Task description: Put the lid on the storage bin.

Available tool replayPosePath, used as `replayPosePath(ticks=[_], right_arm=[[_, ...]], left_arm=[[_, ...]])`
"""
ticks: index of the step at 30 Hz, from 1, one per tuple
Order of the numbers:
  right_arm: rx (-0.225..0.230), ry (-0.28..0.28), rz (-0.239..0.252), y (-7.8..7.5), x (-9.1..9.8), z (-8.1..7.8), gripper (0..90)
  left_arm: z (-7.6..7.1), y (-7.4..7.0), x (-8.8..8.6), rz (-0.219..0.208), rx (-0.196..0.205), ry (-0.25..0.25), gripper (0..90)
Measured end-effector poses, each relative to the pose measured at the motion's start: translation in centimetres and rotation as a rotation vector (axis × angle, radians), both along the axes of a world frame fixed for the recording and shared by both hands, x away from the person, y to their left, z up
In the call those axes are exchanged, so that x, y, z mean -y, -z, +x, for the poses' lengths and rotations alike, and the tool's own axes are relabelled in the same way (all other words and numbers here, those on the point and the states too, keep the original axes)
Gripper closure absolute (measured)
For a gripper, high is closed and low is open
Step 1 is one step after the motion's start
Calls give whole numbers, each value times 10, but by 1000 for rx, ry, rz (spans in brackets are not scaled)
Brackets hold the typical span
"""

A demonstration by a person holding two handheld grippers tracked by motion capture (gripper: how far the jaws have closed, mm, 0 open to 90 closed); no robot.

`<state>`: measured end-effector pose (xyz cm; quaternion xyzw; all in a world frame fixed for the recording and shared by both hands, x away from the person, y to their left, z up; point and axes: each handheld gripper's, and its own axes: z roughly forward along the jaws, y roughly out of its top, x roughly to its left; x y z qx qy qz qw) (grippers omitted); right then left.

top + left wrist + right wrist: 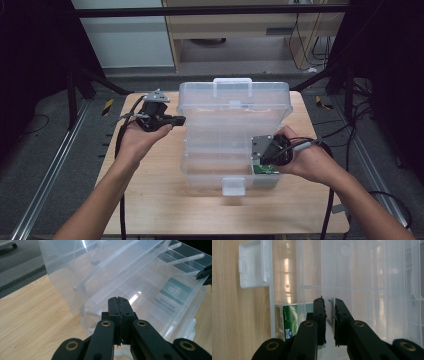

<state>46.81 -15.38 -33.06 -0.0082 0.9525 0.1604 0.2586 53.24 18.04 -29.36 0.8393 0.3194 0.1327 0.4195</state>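
Right gripper (328, 302) jaws pinched clear inner tray wall (328, 277) inside open storage box (200, 170) mid-table. Left gripper (120, 302) shut, empty, beside lid (65, 272). Risk: thin wall slipping, tray dropping onto green packet (289, 320).

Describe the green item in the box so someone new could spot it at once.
On the wooden table stands a clear plastic storage box with its lid raised. In its near right corner, under the right gripper, lies a flat green packet: the one coloured thing inside.
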Motion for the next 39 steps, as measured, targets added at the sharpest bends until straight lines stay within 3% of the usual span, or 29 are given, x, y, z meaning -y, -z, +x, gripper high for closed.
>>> replayPosePath(ticks=[12,22,23,24,30,39], right_arm=[[-11,0,-3,3,0,-3,818],[-12,3,3,6,1,-6,806],[-16,5,10,7,1,-6,802],[-16,7,13,7,1,-7,795],[-13,32,73,0,5,-14,684],[-13,152,198,-1,19,-23,541]], left_arm=[[-4,-1,-3,-28,-3,7,899],[-10,3,-5,-22,-12,12,900],[-10,5,-6,-28,6,28,900],[-13,5,-6,-27,-13,12,900],[-18,9,-8,-43,-11,15,900],[-24,15,-8,-39,-13,20,900]])
